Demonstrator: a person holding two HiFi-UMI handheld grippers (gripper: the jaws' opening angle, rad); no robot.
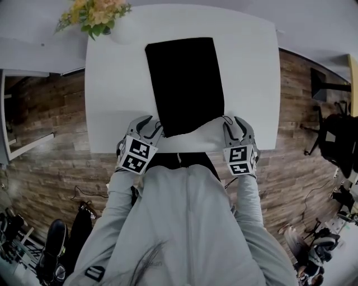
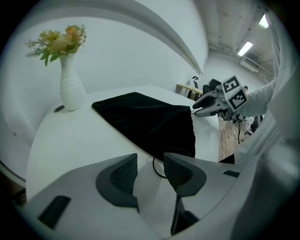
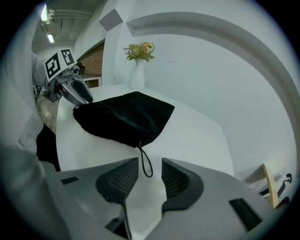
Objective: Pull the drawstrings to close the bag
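Our left gripper [image 2: 150, 164] has its jaws well apart and holds nothing. The left drawstring [image 2: 153, 163] lies as a thin black loop on the desk [image 2: 70, 140] in the gap between the pads, and neither pad presses on it. Our right gripper [image 3: 150, 168] is the same, open and empty, with the right drawstring [image 3: 143, 160] trailing from the bag's corner down between its jaws. We judge both are set this way so that closing each one will pinch its cord, ready to pull the two ends outward and away from each other. In the head view the left gripper [image 1: 146, 129] and right gripper [image 1: 235, 128] sit at the near edge of the desk [image 1: 112, 84], one at each near corner of the bag [image 1: 184, 84]. The black bag lies flat, lengthwise and away from us, with its mouth toward us. In the right gripper view that near end [image 3: 126, 117] looks loose and a little puffed, so we take it the mouth is not yet drawn shut. The cords are thin and limp, so a shallow bite could miss them or catch cloth instead. Further out, a white vase [image 2: 71, 89] of flowers [image 1: 98, 17] stands at the far left corner, well apart from the bag and clear of a sideways pull. Nothing else lies on the desk near the cords. Beyond it there is only wood floor [image 1: 45, 111] with scattered gear.
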